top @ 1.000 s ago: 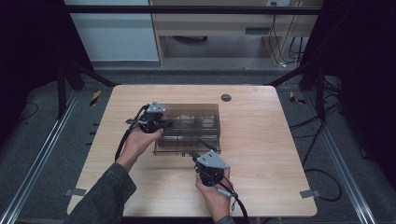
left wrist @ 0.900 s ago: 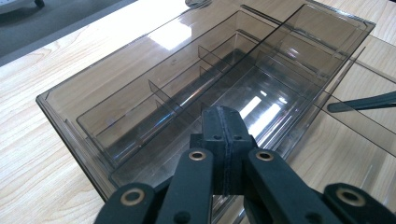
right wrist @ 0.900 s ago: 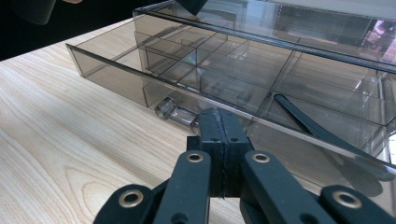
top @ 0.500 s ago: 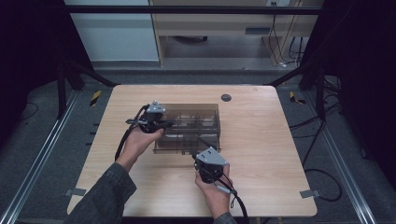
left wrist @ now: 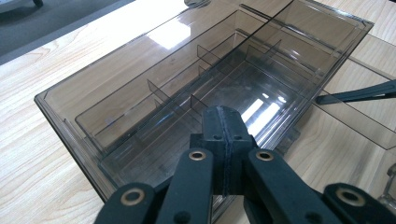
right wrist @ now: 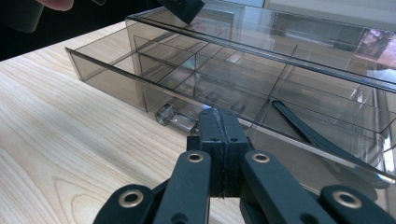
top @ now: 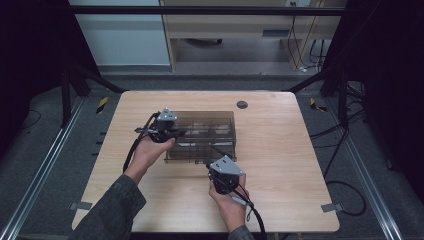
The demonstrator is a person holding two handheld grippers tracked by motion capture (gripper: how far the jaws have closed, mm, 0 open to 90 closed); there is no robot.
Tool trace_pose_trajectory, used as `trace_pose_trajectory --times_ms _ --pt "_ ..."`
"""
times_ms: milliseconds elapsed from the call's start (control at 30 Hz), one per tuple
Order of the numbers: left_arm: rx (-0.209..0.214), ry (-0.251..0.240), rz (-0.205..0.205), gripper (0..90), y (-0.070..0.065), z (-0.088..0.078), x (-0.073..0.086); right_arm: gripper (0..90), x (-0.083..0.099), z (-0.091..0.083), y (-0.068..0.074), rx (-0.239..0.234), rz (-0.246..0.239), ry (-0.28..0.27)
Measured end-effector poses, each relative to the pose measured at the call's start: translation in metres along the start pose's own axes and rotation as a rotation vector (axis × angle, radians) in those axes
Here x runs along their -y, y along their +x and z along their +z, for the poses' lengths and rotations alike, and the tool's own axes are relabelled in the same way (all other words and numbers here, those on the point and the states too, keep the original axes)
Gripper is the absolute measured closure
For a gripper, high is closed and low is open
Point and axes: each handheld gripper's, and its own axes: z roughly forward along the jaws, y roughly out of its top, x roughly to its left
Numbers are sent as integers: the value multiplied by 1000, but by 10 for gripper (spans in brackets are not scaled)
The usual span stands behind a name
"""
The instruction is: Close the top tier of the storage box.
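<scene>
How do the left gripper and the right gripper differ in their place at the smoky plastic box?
The left gripper rests on top of the smoky plastic box; the right gripper sits low at the front, by the clear drawer knob. The left gripper reaches across the box from its side; the right gripper points toward its front. Both are shut, holding nothing.

My left gripper (left wrist: 223, 140) & right gripper (right wrist: 222, 140) are matte black w/ brass-coloured rivets; each carries a grey plate on top. The organiser box (top: 202, 135) is smoky brown-grey see-through plastic, dividers same tint, w/ a clear knob (right wrist: 175, 119) on its drawer. Table (top: 280, 150) is pale wood w/ fine grain lines. My sleeve (top: 107, 210) is dark grey-green.
</scene>
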Motion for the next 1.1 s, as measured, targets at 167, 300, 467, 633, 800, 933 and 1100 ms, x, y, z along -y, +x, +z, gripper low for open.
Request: trace_pose_trajectory --times_ms 167,300,467,633,800,933,1100 --pt "0 -6 -3 894 0 0 0 900 0 1 -1 2 1 0" --pt "-2 4 7 894 0 0 0 900 4 -1 -3 9 2 4" --pt "-4 3 9 894 0 0 0 900 5 0 -4 12 1 8" --pt "-3 5 9 894 0 0 0 900 2 5 -5 11 6 3" --pt "-3 5 8 894 0 0 0 900 1 9 -6 12 7 10" --pt "0 3 4 894 0 0 0 900 1 11 -8 15 9 12" --pt "3 -3 -3 894 -1 1 0 900 -2 16 -11 17 8 15"
